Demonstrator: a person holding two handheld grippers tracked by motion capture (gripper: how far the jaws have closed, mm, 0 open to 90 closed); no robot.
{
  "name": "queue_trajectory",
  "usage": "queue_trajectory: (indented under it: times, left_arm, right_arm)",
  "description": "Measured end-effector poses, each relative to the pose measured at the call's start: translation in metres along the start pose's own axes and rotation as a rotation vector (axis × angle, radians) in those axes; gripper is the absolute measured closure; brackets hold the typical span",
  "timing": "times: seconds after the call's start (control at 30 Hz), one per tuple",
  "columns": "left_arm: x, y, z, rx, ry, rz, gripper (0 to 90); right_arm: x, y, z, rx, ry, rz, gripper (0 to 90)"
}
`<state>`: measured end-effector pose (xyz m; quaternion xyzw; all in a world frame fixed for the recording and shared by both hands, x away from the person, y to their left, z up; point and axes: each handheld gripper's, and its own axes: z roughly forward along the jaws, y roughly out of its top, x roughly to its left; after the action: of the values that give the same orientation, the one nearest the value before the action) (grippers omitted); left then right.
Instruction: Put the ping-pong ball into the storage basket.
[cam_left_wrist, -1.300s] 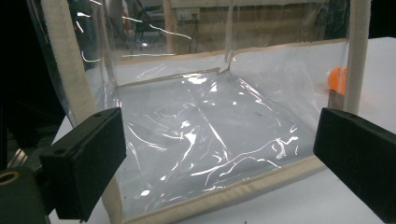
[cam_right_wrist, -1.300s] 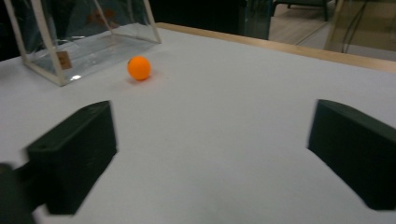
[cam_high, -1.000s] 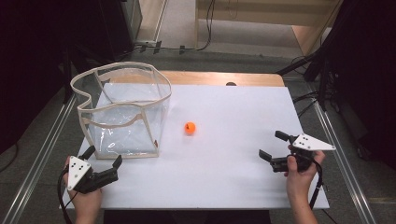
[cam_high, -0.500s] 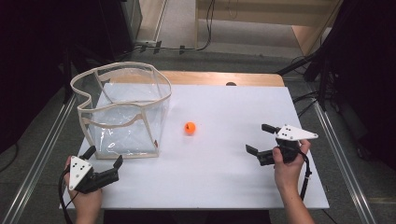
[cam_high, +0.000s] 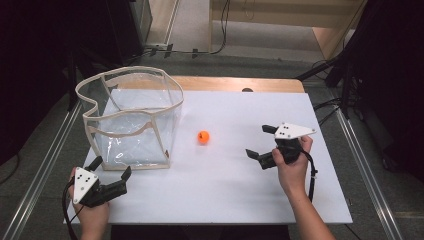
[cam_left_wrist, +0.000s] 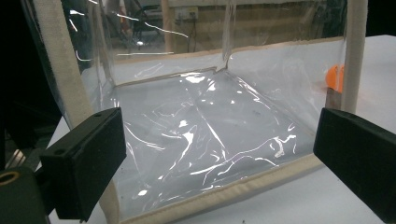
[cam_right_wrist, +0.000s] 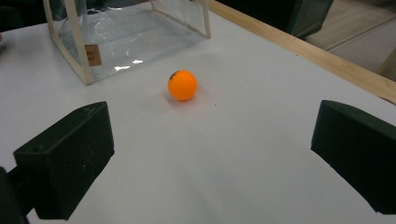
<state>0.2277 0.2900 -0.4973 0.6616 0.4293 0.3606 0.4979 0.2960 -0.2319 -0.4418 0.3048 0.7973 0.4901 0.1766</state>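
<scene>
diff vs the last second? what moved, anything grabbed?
The right gripper moved left across the table toward the orange ball, jaws open; nothing was taken hold of or let go. The ball, the clear bag and the left gripper, open in front of the bag, stayed where they were.

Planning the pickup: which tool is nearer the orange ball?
Right. The right tool is open on the ball's right, aimed at it. The left tool is open at the table's near-left corner, facing the clear bag.
</scene>
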Motion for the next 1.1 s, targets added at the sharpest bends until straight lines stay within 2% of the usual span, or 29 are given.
queue_trajectory:
  times: [0.13,0.3,0.9,1.1]
  left_arm:
    - [0.000,0.000,0.000,-0.001,0.003,0.001,3.0]
    - [-0.001,0.000,0.001,-0.001,0.001,0.004,3.0]
    - [-0.001,-0.001,0.001,-0.002,-0.009,0.009,3.0]
    - [-0.001,-0.001,0.001,-0.002,-0.010,0.013,3.0]
  right_arm:
    - [0.002,0.010,0.014,0.020,0.026,-0.022,0.0]
    - [0.005,0.019,0.027,0.030,0.045,-0.027,0.0]
    - [0.006,0.039,0.052,0.069,0.075,-0.045,0.0]
    - [0.008,0.048,0.063,0.092,0.086,-0.066,0.0]
